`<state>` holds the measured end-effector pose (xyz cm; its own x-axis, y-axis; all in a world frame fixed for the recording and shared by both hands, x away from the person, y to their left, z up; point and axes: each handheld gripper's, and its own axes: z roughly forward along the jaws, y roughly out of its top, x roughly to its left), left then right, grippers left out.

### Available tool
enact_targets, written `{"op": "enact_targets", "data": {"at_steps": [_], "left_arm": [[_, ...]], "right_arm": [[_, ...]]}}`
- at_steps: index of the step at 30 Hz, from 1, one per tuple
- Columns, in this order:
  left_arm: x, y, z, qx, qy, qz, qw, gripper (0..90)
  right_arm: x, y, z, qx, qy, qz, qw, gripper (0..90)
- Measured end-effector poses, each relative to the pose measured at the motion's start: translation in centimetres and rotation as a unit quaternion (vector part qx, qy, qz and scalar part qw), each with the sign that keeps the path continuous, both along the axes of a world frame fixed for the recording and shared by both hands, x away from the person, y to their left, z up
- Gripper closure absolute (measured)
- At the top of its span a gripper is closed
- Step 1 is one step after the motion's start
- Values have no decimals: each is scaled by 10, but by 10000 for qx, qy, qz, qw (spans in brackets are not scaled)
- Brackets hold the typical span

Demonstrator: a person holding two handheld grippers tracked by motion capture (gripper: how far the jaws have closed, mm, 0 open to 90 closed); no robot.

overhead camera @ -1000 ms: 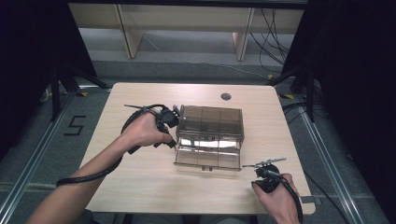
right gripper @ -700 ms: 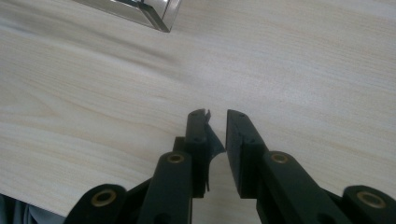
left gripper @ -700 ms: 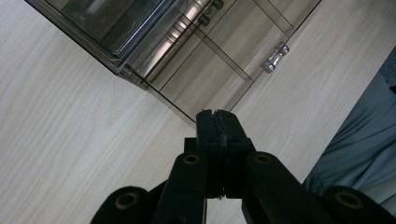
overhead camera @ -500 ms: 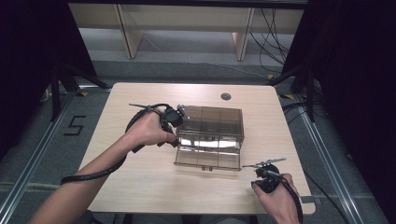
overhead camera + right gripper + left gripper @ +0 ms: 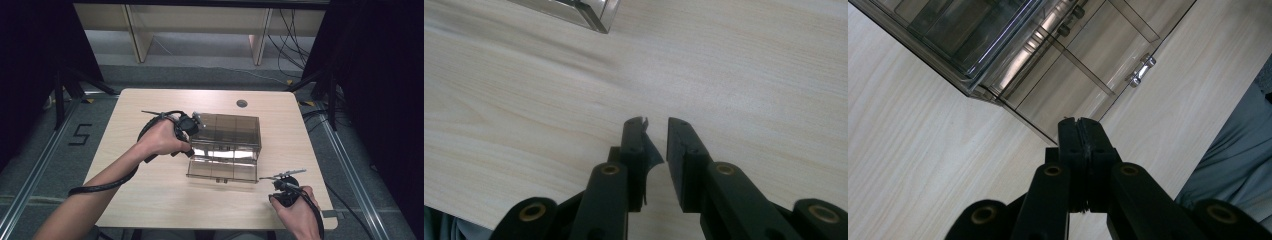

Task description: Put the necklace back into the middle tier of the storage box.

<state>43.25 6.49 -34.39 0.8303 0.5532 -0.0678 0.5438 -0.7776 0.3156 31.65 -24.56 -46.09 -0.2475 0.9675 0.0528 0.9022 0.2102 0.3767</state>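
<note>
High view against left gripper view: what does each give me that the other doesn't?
High view: the whole smoky drawer box with a drawer pulled out toward the person, and the right gripper off its front right corner, apart from it. Left gripper view: the left gripper has its jaws pressed together with nothing between, tip close to the drawer's corner, and a small metal knob. Both: box, drawer, left gripper, wooden table.

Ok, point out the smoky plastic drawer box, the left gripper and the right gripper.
Smoky plastic drawer box (image 5: 227, 131), high view, on its top panel.
Left gripper (image 5: 1081, 135), left gripper view, where its closed jaw tips meet.
Right gripper (image 5: 657, 131), right gripper view, midway between its parted fingertips.
</note>
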Motion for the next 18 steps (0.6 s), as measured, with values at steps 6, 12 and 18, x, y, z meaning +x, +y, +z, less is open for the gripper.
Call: {"op": "enact_targets", "data": {"at_steps": [6, 12, 18], "left_arm": [[1, -4, 0, -16, -41, -6, 10000, 883], [1, -7, -1, -2, -60, -34, 10000, 883], [3, -10, -2, 5, -58, -57, 10000, 883]], "right_arm": [[-1, -2, 1, 68, -25, 150, 9999, 777], [0, -1, 0, 29, -42, 75, 10000, 776], [-1, -2, 2, 97, 4, 81, 9999, 773]]}}
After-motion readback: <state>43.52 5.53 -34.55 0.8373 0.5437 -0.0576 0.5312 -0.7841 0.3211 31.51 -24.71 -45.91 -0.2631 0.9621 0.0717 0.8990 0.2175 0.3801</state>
